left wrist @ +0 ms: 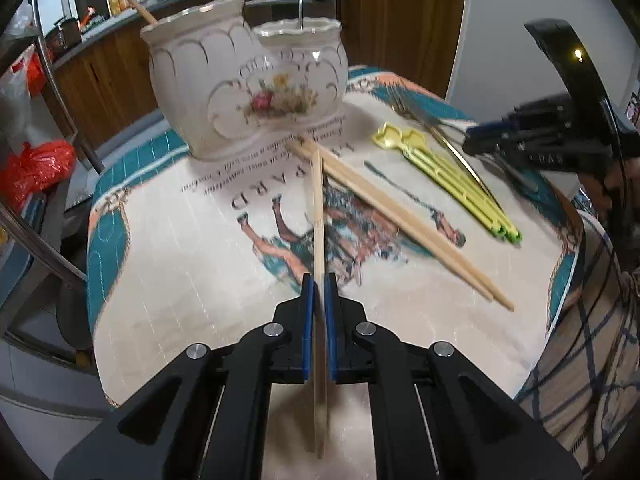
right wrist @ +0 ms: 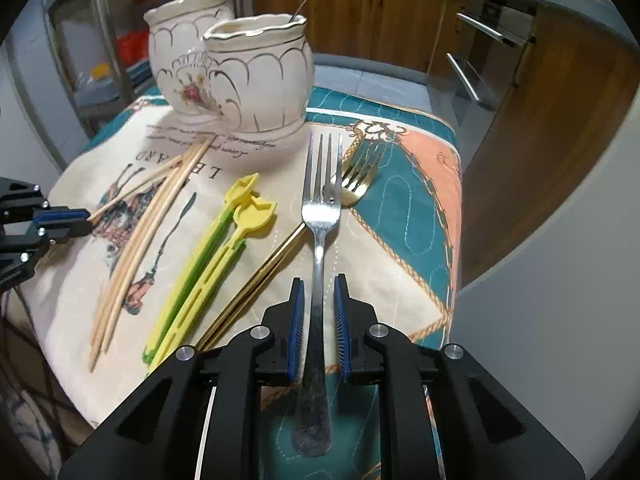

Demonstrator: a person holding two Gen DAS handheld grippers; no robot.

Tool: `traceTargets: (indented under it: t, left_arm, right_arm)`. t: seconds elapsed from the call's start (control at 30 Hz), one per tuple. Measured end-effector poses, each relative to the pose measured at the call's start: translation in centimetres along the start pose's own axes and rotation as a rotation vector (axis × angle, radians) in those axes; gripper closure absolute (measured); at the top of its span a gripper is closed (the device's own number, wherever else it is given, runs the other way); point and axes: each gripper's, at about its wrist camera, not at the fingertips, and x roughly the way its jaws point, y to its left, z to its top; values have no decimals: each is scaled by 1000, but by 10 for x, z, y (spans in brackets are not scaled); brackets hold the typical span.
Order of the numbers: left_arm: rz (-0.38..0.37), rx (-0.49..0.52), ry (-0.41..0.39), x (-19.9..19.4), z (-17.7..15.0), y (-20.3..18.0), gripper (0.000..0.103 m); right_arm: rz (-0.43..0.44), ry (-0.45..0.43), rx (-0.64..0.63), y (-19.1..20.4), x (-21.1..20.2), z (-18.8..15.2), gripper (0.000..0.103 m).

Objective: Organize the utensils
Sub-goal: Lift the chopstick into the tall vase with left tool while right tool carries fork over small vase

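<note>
Two grippers work over the printed cloth (left wrist: 168,264): the left gripper (left wrist: 319,280) is clamped on a single wooden chopstick (left wrist: 318,208) pointing toward the double ceramic holder (left wrist: 240,80). The right gripper (right wrist: 319,280) straddles the silver fork (right wrist: 320,216) handle, pads just clear of it, beside the yellow-green spoons (right wrist: 216,256) and gold forks (right wrist: 356,180).

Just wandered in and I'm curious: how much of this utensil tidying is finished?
Barely started. The ceramic holder already has a chopstick in one cup. The left claw grips one chopstick; the right claw straddles the silver fork. Two chopsticks, yellow-green spoons and gold forks still lie on the cloth.
</note>
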Motion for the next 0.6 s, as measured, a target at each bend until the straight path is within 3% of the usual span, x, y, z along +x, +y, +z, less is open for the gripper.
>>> traceTargets:
  t: [0.07, 0.13, 0.37, 0.6]
  left_arm:
    - [-10, -16, 2, 0, -1, 3, 96]
    - [-16, -25, 3, -1, -3, 4, 96]
    - [-19, -27, -14, -4, -2, 7, 98]
    - [-31, -45, -129, -24, 3, 12, 98]
  right_arm:
    - [11, 7, -6, -1, 3, 3, 87]
    - [21, 7, -15, -2, 4, 4, 96]
    - [32, -49, -22, 2, -5, 1, 97]
    - [49, -183, -10, 2, -35, 0, 97]
